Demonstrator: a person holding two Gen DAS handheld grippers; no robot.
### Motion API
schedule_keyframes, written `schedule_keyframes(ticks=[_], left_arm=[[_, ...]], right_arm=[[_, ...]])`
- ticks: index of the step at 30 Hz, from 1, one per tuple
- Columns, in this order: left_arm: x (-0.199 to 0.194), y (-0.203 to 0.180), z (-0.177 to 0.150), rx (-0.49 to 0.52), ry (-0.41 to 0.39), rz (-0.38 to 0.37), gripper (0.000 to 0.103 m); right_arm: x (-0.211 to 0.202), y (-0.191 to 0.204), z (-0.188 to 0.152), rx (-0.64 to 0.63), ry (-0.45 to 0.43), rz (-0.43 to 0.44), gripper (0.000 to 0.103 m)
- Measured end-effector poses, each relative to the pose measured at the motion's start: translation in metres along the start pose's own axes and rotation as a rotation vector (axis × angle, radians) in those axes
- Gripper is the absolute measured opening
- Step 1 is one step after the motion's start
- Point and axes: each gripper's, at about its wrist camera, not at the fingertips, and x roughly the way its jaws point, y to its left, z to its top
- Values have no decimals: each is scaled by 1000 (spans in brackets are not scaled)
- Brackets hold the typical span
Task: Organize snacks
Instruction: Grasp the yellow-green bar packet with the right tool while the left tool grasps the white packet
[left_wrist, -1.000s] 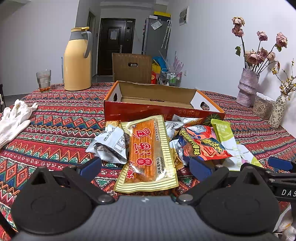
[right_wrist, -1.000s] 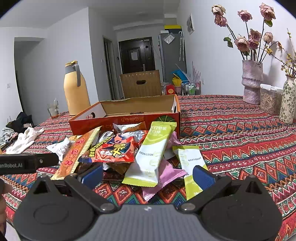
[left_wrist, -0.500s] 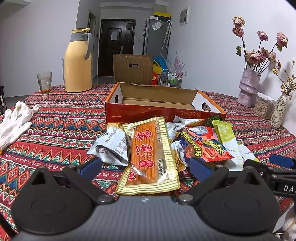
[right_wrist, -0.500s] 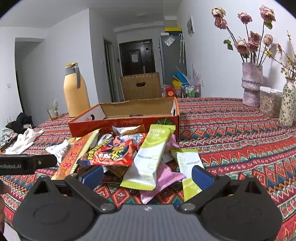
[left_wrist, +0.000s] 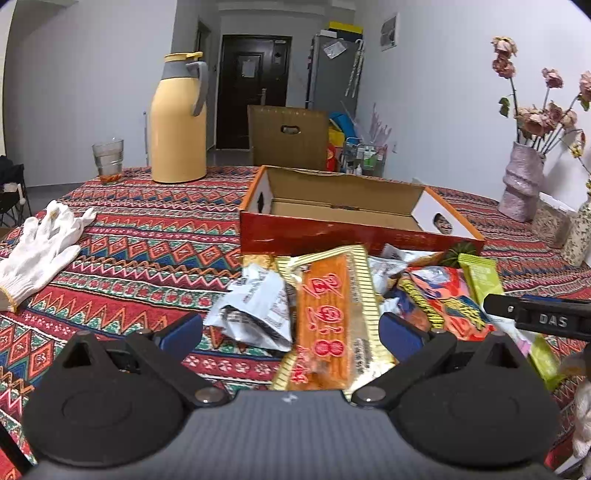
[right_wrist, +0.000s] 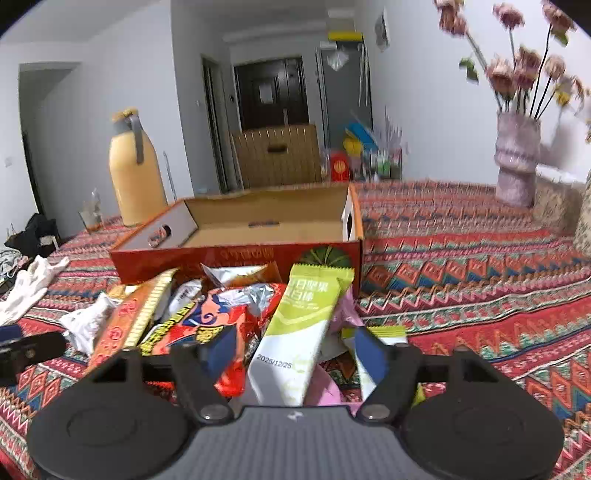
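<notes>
Orange-and-gold snack pack (left_wrist: 332, 317) lies between the left gripper (left_wrist: 291, 330)'s wide-open pads, w/ nothing gripped; the snack pile sits on the patterned tablecloth (left_wrist: 147, 243) just in front of the open red box (left_wrist: 354, 236). Right view: right gripper (right_wrist: 295, 350) jaws have just been closing, now about half open around the green-white bar (right_wrist: 299, 325), pads not visibly pressing it; red pack (right_wrist: 218, 321) beside it.

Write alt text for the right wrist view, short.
The right gripper has just been closing its fingers around a green-and-white snack packet atop a pile of snacks; whether the pads touch it is unclear. Behind the pile an open, empty red cardboard box sits on a patterned tablecloth, with a yellow thermos at left.
</notes>
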Motion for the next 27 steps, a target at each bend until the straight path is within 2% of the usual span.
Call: schedule_keyframes(ticks=[6, 8, 10, 13, 27], left_arm=[[9, 12, 5, -10, 16, 17, 103], [13, 15, 6, -12, 25, 18, 103], [18, 17, 7, -10, 35, 20, 103], [25, 21, 9, -3, 45, 23, 103], [86, 30, 25, 65, 147, 57, 103]], right_arm=[[25, 1, -1, 25, 70, -15, 55], [28, 3, -3, 24, 80, -9, 48], [28, 3, -3, 25, 82, -7, 47], [26, 3, -3, 22, 77, -2, 38], [1, -11, 0, 82, -14, -14, 37]])
